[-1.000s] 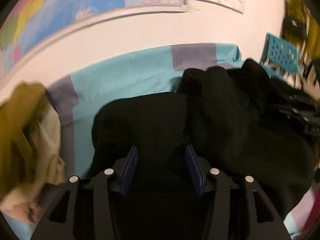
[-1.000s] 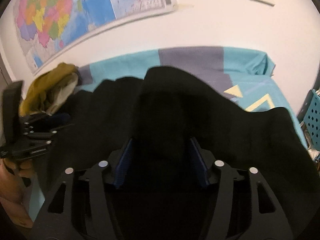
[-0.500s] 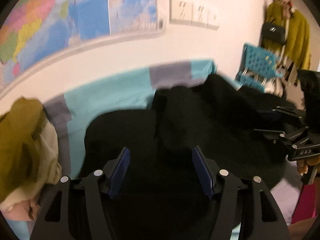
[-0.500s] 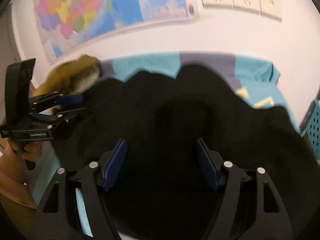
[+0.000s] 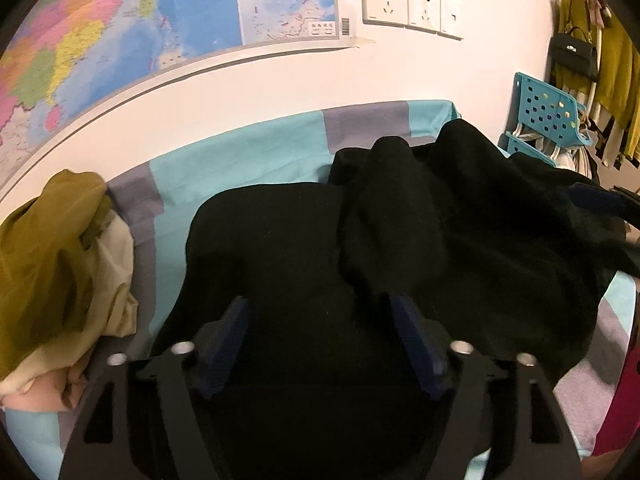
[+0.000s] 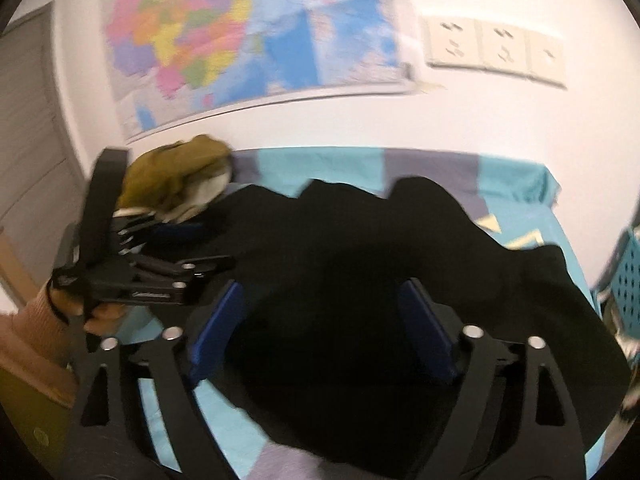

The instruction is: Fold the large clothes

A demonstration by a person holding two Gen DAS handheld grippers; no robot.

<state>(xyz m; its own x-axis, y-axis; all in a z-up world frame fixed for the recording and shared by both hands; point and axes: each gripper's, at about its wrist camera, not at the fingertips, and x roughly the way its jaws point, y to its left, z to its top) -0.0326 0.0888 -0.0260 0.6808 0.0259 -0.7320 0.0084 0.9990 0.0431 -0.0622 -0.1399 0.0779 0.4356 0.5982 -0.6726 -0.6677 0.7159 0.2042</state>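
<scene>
A large black garment (image 5: 360, 248) lies bunched on the teal and grey bed sheet (image 5: 240, 160); it also fills the right wrist view (image 6: 360, 264). My left gripper (image 5: 320, 312) hovers over the garment's near left part, its blue pads wide apart with nothing between them. My right gripper (image 6: 320, 300) is likewise open above the garment's near edge. The left gripper also shows at the left of the right wrist view (image 6: 160, 256). A blue pad of the right gripper shows at the right edge of the left wrist view (image 5: 596, 198).
A pile of olive and cream clothes (image 5: 52, 248) lies at the sheet's left end. A teal perforated basket (image 5: 548, 116) stands to the right, with hanging clothes and a black bag (image 5: 576, 56) behind it. A map (image 5: 160, 20) and sockets (image 5: 408, 4) are on the wall.
Both grippers have opened wider and drawn back from the black garment, which has dropped lower and spread on the sheet. The right wrist view has swung left.
</scene>
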